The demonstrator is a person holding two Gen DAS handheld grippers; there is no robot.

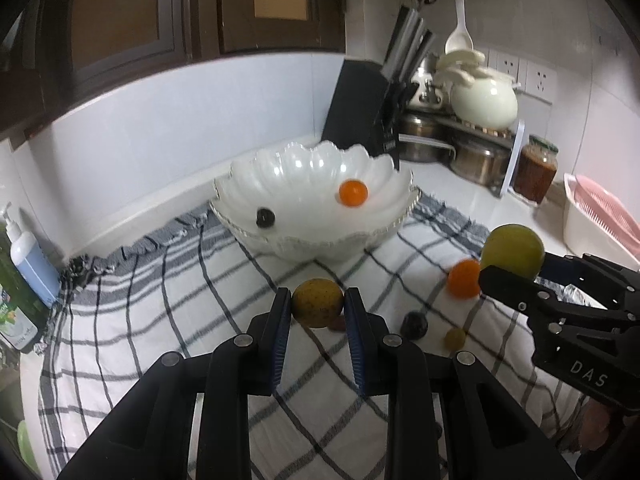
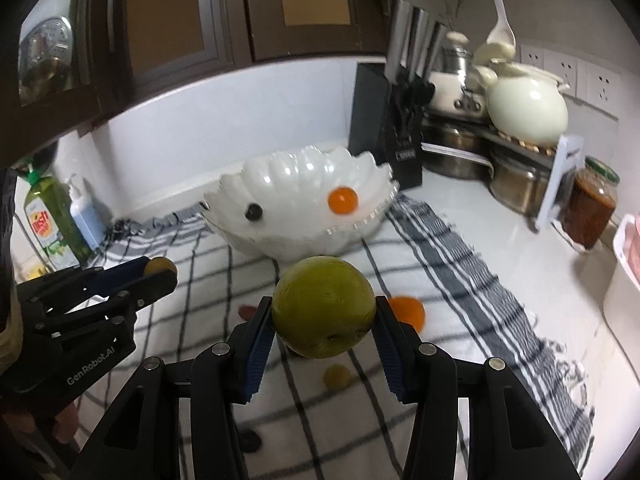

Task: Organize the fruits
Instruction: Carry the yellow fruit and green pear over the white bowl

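Note:
My left gripper (image 1: 317, 306) is shut on a small speckled yellow fruit (image 1: 317, 302), lifted above the checked cloth (image 1: 180, 300). My right gripper (image 2: 323, 318) is shut on a large green fruit (image 2: 323, 306), also off the cloth; the left wrist view shows that green fruit (image 1: 512, 250) at the right. Beyond both stands a white scalloped bowl (image 1: 304, 168) with an orange fruit (image 1: 353, 193) and a dark berry (image 1: 265, 217) inside. On the cloth lie another orange fruit (image 1: 464, 279), a dark fruit (image 1: 414, 325) and a small yellow-green fruit (image 1: 455, 338).
A black knife block (image 1: 364, 104), steel pots (image 1: 476, 160), a cream pot (image 1: 483, 98) and a jar (image 1: 536, 168) crowd the back right corner. A pink drainer (image 1: 596, 216) sits at the right. Soap bottles (image 1: 28, 256) stand at the left wall.

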